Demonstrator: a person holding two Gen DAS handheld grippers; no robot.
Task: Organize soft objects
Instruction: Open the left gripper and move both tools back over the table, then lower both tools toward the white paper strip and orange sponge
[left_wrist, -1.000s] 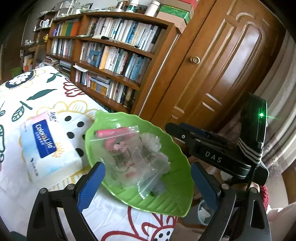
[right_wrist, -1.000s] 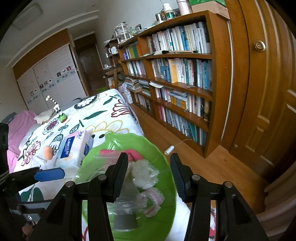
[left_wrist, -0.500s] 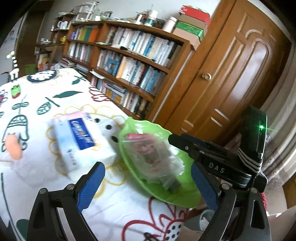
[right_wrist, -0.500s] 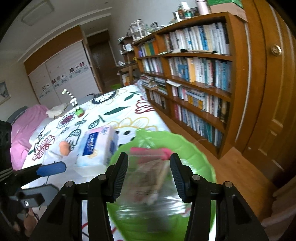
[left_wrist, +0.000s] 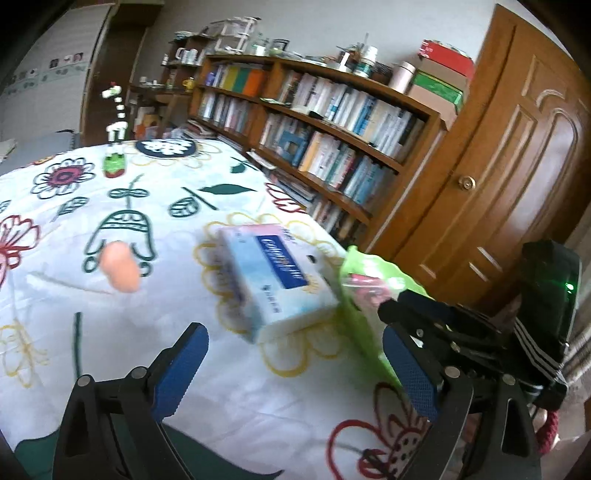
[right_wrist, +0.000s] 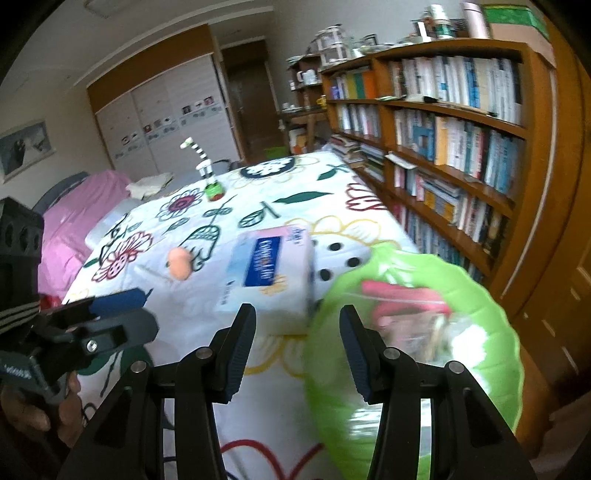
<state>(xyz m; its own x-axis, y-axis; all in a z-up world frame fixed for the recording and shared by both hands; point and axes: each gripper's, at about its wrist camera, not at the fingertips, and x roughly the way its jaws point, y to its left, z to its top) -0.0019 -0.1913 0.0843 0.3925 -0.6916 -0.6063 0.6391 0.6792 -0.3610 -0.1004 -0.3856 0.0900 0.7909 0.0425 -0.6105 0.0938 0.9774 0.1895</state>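
Looking along the right gripper (right_wrist: 297, 343), its view takes in the whole green leaf-shaped dish (right_wrist: 491, 295) at the bed's near corner, while the left wrist view catches only a sliver of that dish (left_wrist: 364, 332) behind the right tool's black body. The right view also shows a pink cover (right_wrist: 74, 218) at the far side of the bed and a hand (right_wrist: 40, 410) gripping the left tool low at the edge. Both tools tilt downward over the flowered bedspread (left_wrist: 110, 221). The left gripper (left_wrist: 295, 369) has its blue-padded jaws spread wide with nothing between them; the right jaws stand partly apart, also empty, framing the gap between the tissue pack and the dish. In the dish lies a clear plastic bag (right_wrist: 417, 321) with a pink strip and white fluffy bits, blurred. The soft tissue pack (left_wrist: 277, 280) rests on the bedspread just beside the dish; whether they touch I cannot tell. A peach-coloured soft toy (left_wrist: 120, 267) lies further out on the bedspread, well apart from the pack, and a striped giraffe figure (left_wrist: 115, 147) stands near the far edge. A bookshelf (left_wrist: 332, 140) runs along the wall.
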